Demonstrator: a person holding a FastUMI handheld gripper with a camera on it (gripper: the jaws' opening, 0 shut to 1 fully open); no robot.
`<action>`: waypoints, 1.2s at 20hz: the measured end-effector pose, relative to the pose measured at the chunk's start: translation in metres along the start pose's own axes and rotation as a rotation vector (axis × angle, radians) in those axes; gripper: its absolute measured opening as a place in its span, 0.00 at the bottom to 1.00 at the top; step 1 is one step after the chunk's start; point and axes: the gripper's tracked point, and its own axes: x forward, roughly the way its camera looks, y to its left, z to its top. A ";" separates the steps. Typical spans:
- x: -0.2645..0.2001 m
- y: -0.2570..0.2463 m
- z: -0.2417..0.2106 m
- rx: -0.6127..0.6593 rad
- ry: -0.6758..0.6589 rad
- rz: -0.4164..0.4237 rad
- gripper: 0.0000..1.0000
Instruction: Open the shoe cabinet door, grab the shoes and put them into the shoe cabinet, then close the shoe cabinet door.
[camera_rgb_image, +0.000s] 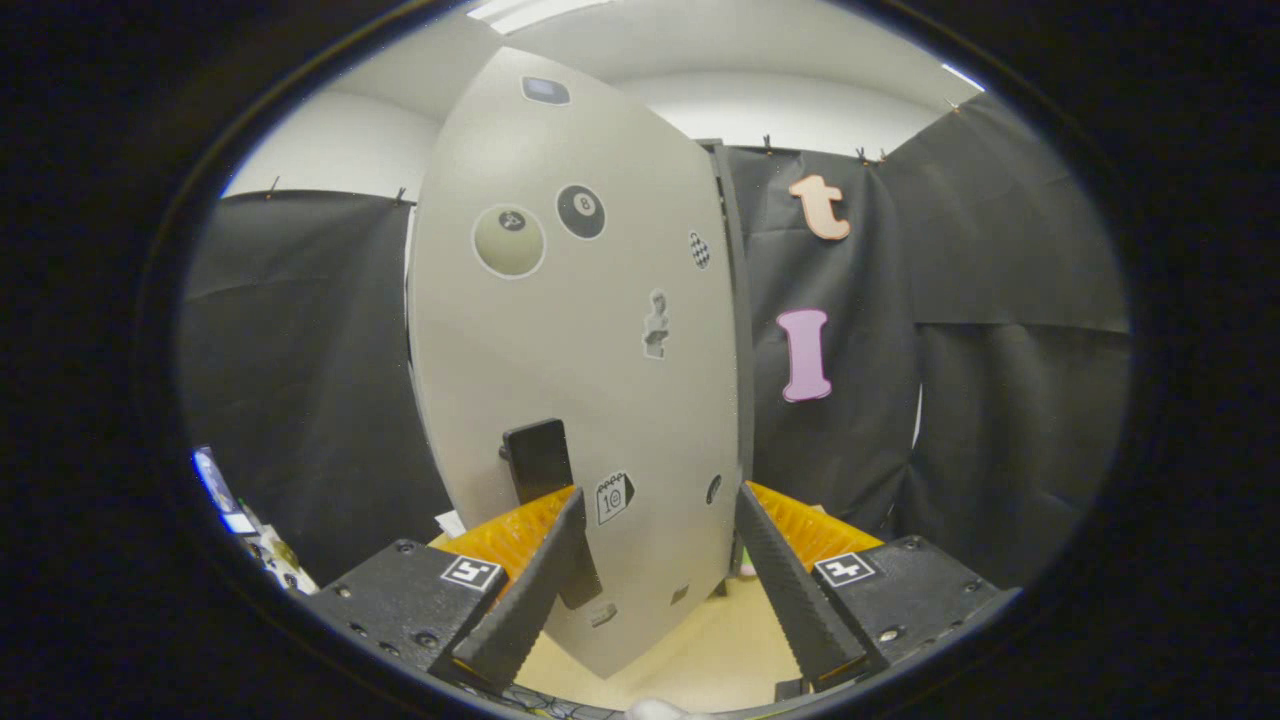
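The shoe cabinet door (570, 350) stood directly ahead of the tool (655, 520), its dark handle (537, 460) just beyond the left finger. Judged a rigid, light panel, smooth-faced; the handle is the proper hold. Tool level, fingers wide apart, gripping nothing.

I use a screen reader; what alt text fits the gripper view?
A grey cabinet door dotted with stickers stands just ahead of the open gripper. Its black handle sits by one of the jaws, neither of which presses on the door.
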 end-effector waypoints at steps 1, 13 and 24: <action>0.005 0.008 0.000 -0.002 0.002 0.008 0.99; 0.010 0.056 0.006 -0.013 0.001 0.005 0.99; -0.064 0.041 0.023 -0.036 -0.039 -0.094 0.99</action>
